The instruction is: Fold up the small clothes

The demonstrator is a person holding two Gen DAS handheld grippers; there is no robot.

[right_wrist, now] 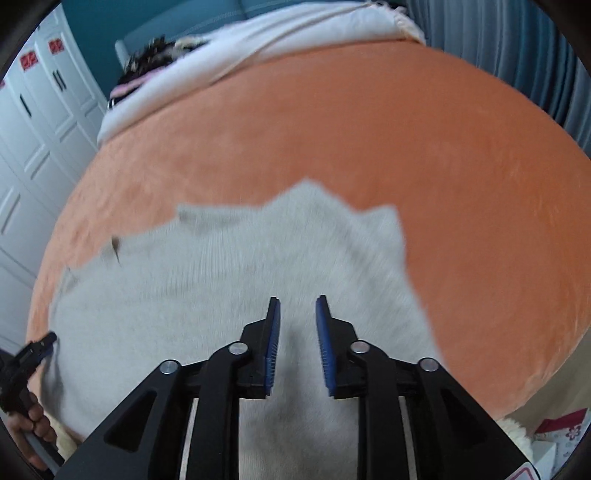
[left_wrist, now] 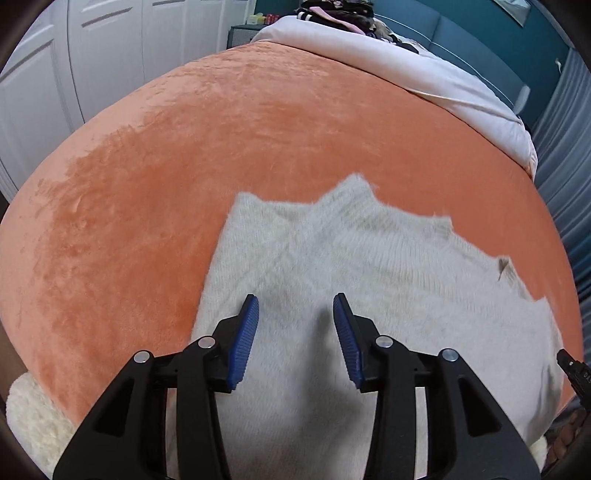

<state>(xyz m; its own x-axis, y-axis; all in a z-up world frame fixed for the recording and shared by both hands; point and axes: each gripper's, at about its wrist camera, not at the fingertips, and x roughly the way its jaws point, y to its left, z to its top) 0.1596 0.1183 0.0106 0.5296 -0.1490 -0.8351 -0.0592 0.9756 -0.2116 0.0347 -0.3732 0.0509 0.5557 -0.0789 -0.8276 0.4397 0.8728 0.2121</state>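
— Sweater (left_wrist: 369, 295) spread flat on the orange bed cover (left_wrist: 184, 166), sleeves folded in across its body!

— And the grippers?

— Left gripper (left_wrist: 295, 306) hovers over it, jaws wide apart, nothing held. Right gripper (right_wrist: 297, 306) likewise parted and empty.

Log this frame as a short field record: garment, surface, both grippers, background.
garment: fuzzy pale grey knit sweater, lying spread on the bed, sleeves crossed over its body
surface: orange plush bedspread
left gripper: open, over the sweater, holding nothing
right gripper: open, narrower gap, over the sweater, holding nothing
contact: cannot tell whether the fingertips touch the knit
background: white folded duvet at the far end of the bed, dark clothes pile behind it, white panelled wardrobe doors
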